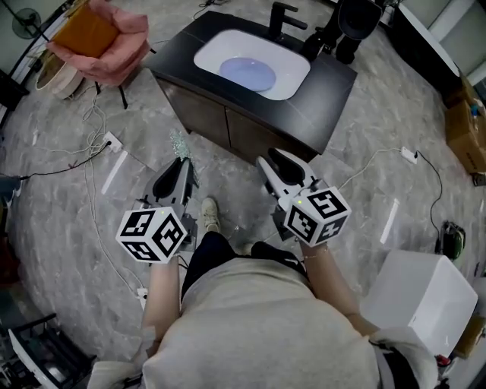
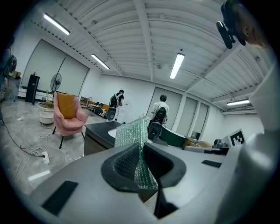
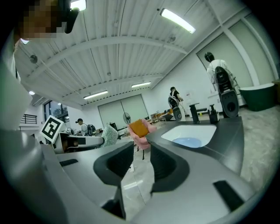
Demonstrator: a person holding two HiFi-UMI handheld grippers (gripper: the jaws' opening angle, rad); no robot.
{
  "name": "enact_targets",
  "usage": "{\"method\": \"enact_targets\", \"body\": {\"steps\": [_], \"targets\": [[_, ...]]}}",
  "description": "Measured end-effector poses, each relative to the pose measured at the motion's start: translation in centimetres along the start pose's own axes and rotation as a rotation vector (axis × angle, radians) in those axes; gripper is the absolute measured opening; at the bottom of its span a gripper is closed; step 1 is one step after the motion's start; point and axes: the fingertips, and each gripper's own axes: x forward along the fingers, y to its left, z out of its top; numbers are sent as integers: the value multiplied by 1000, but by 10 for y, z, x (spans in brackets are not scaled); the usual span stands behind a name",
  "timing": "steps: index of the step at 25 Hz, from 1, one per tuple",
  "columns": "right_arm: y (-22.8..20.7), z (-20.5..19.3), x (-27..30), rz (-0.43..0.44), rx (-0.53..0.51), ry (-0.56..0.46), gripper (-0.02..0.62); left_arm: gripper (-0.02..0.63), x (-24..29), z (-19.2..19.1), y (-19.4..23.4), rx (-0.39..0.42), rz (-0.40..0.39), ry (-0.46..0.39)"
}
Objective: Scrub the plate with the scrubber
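Open floor (image 1: 68, 205) up to vanity (image 1: 213, 121)

I see a dark counter (image 1: 334, 91), white sink (image 1: 292, 76) sunk in its top, pale blue plate (image 1: 247, 74) lying in the basin, black faucet (image 1: 282, 19) at the back edge, grey marbled floor (image 1: 68, 213) carrying a power strip (image 1: 112, 142), pink chair (image 1: 106, 38), white box (image 1: 421, 300)

Glittery green scrubber (image 2: 139, 151), pale blue plate (image 1: 247, 74)

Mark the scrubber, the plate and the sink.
scrubber (image 2: 131, 133), left gripper view, glittery green upper part.
plate (image 1: 247, 74), head view, pale blue centre.
sink (image 1: 293, 73), head view, bare white wall right of the plate.
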Motion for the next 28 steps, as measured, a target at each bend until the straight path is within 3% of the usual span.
{"method": "enact_targets", "body": {"steps": [12,19,28], "targets": [[-26,38,118,-157,24,-40,115,54,105,61,89,36,-168,54],[-33,49,158,-237,67,-61,118,54,152,73,111,49,-267,115],[-44,43,168,-299,101,-34,121,54,177,62,122,-38,-336,162]]}}
